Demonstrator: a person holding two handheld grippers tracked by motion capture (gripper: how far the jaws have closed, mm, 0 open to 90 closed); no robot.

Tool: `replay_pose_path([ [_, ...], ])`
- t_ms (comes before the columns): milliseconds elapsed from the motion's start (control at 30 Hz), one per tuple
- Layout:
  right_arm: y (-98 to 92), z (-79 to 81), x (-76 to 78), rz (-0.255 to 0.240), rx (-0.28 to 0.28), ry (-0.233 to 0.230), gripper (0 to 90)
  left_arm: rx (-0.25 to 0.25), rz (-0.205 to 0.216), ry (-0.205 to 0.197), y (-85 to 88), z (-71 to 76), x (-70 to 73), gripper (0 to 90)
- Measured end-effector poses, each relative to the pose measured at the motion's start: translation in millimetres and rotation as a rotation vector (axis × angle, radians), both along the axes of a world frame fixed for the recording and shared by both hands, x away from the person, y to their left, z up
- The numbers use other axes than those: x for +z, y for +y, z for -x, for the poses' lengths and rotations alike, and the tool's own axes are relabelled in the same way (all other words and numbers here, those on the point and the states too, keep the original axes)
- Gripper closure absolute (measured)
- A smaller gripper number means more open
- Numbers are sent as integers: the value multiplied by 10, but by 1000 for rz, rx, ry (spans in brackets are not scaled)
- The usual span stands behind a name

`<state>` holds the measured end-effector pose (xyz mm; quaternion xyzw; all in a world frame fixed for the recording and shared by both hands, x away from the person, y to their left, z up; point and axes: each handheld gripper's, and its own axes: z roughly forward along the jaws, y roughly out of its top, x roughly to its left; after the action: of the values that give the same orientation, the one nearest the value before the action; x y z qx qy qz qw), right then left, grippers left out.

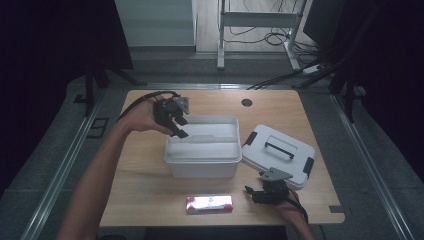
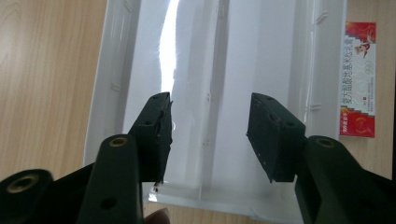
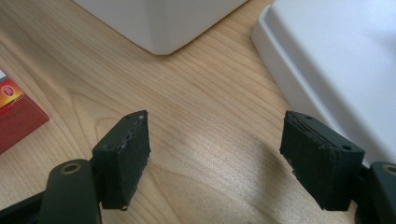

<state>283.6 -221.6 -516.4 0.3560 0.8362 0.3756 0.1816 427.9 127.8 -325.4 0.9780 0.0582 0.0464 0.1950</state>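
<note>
Your left gripper hangs over the far left corner of the open white bin, which stands at the middle of the wooden table. Its jaws are parted with nothing between them, and no pad touches the plastic. In the left gripper view you look down between those jaws into the white bin, whose inside is glossy and bare, with a raised ridge running along its length; past the bin's near rim lies the red and white box flat on the table. Your right gripper sits low at the near right part of the table, just in front of the white lid, which lies flat to the right of the bin with its dark handle facing up and dark latches at its ends. The right jaws stand wide apart and hold nothing. In the right gripper view they frame bare wood, with the lid's edge close beside the right jaw, a corner of the bin farther off, and the end of the red box at the left. In the high view the box lies lengthwise near the table's near edge, in front of the bin and to the left of your right gripper, apart from both.
</note>
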Motion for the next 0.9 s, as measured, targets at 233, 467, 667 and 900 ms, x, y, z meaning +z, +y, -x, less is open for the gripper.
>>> replay_pose_path([
  [233,-3,-6,-2,-2,1,5,235,-24,-35,22,-142,-85,-90,563],
  [467,-7,-6,-2,-3,0,11,236,-60,-46,35,-295,-96,-120,588],
  [667,-5,-7,-2,-3,0,14,236,-90,-46,44,-400,-129,-136,592],
  [900,-7,-12,-4,-2,0,16,236,-98,-28,72,-480,-172,-209,620],
])
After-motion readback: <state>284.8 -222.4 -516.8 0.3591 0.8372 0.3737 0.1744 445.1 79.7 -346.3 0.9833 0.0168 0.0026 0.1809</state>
